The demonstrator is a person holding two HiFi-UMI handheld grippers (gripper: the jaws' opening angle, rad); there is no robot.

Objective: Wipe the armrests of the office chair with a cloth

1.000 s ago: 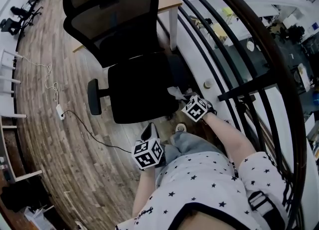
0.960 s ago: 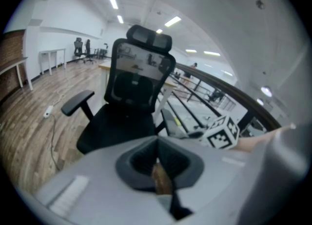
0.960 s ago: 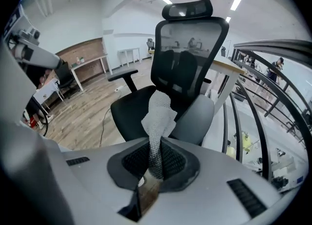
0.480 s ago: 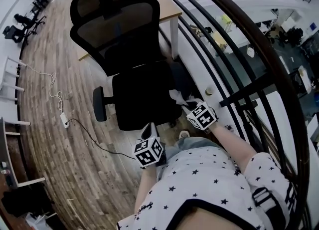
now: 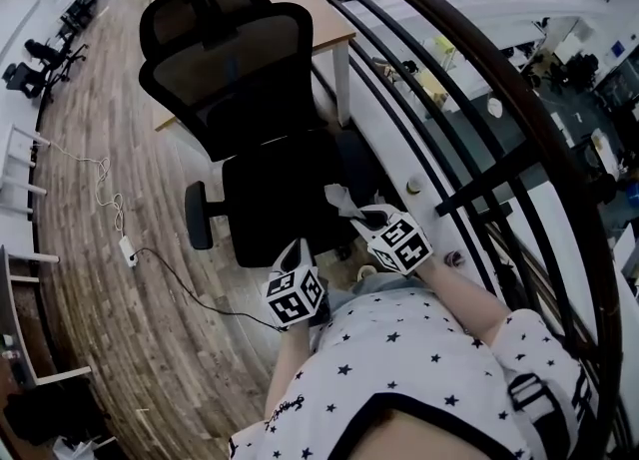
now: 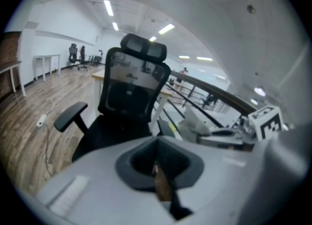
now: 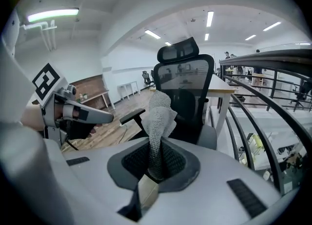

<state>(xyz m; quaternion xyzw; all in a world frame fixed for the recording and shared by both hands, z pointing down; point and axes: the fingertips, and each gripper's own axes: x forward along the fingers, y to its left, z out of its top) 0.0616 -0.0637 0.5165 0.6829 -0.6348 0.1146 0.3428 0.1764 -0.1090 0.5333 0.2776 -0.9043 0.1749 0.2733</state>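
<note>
The cloth is gripped between the jaws of the right gripper, which are closed on its lower end. Its free end stands up in a crumpled peak. It is held just off the front corner of the seat of the office chair, on the railing side. Contact with the chair cannot be made out. The armrest on that side lies just beyond the cloth. The other armrest juts out over open floor at the seat's far edge, well apart from both grippers.

The left gripper is held low by the seat's front edge, close to the person's body. Its jaws are drawn together with nothing between them.

Room is tight on the railing side, where the black railing runs close along the chair and leaves only a narrow strip. A desk is set right behind the backrest. The wooden floor spreads wide on the opposite side, crossed only by a cable leading to a power strip.
</note>
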